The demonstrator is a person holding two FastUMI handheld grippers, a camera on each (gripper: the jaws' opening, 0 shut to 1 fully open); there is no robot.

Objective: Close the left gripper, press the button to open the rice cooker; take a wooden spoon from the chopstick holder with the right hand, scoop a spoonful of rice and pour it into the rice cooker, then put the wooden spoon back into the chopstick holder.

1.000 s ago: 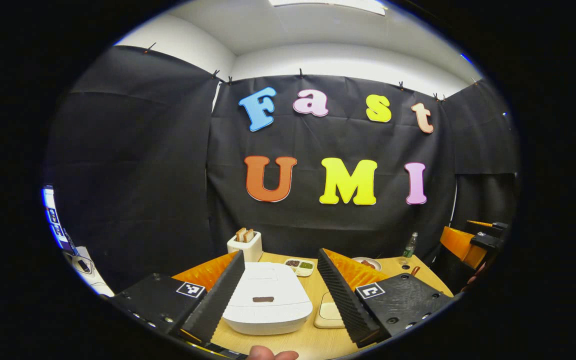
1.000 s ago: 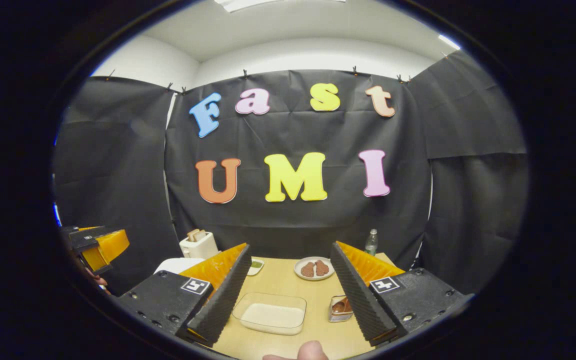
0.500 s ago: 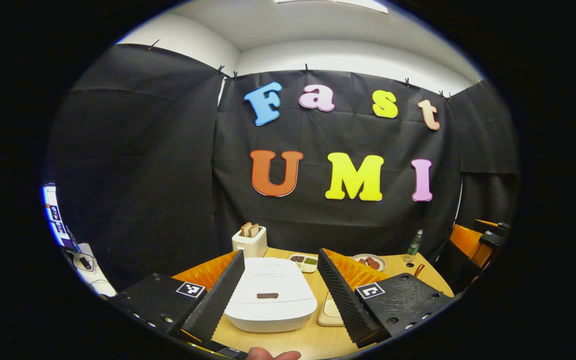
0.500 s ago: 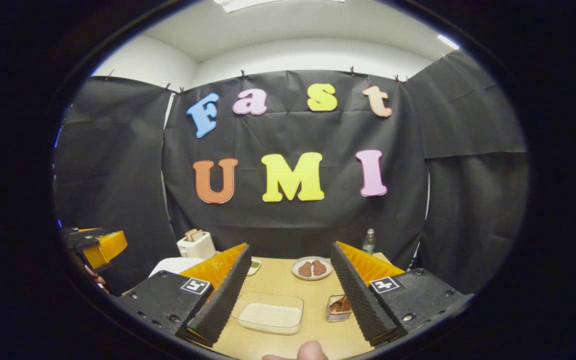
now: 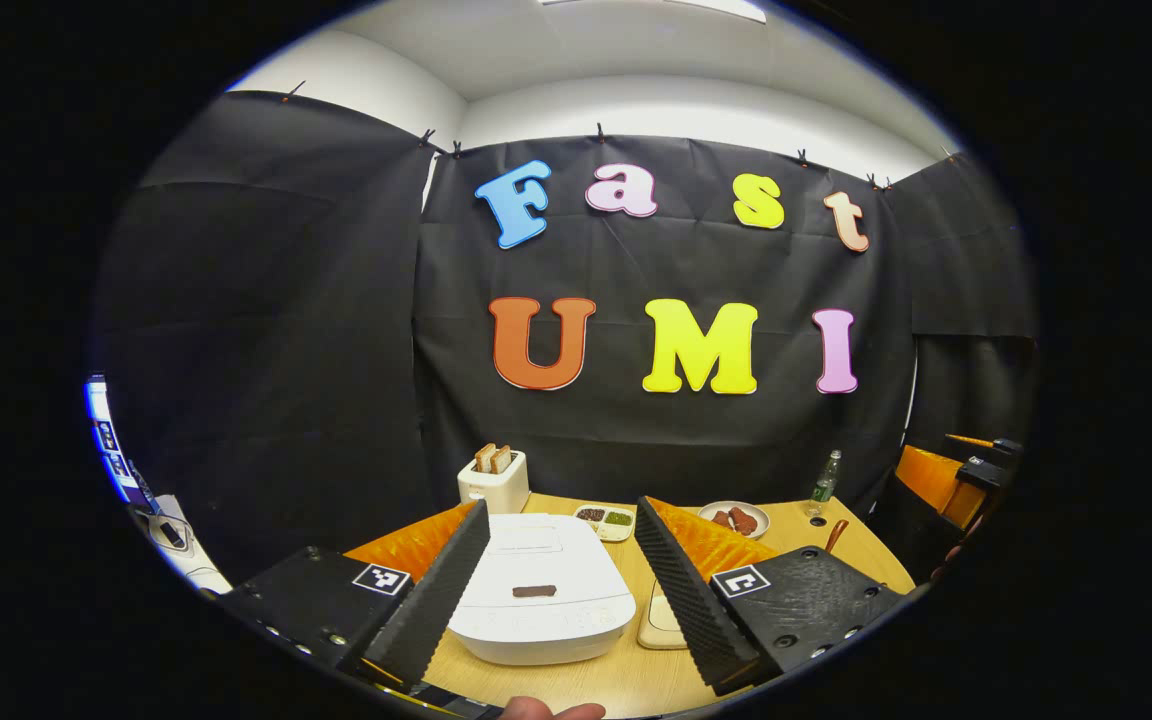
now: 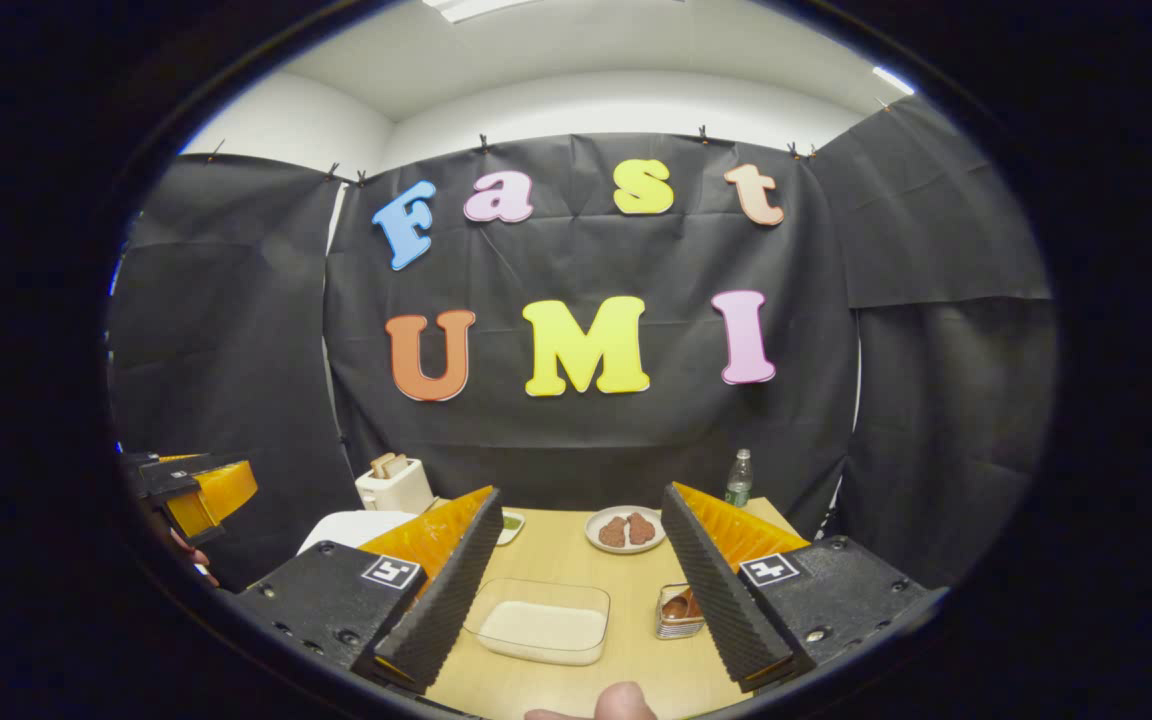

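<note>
White and lid down, the rice cooker (image 5: 539, 598) sits at six o'clock between the wide-open, empty left gripper (image 5: 561, 585), lined up for pressing; right gripper (image 6: 576, 580), equally agape, frames the rice tray (image 6: 542, 624).

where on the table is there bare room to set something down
Bare wood lies between the rice tray and the plate of food, and along the near edge before the rice cooker. It is crowded around the chopstick holder beside the tray, and behind the cooker by the toaster.
</note>
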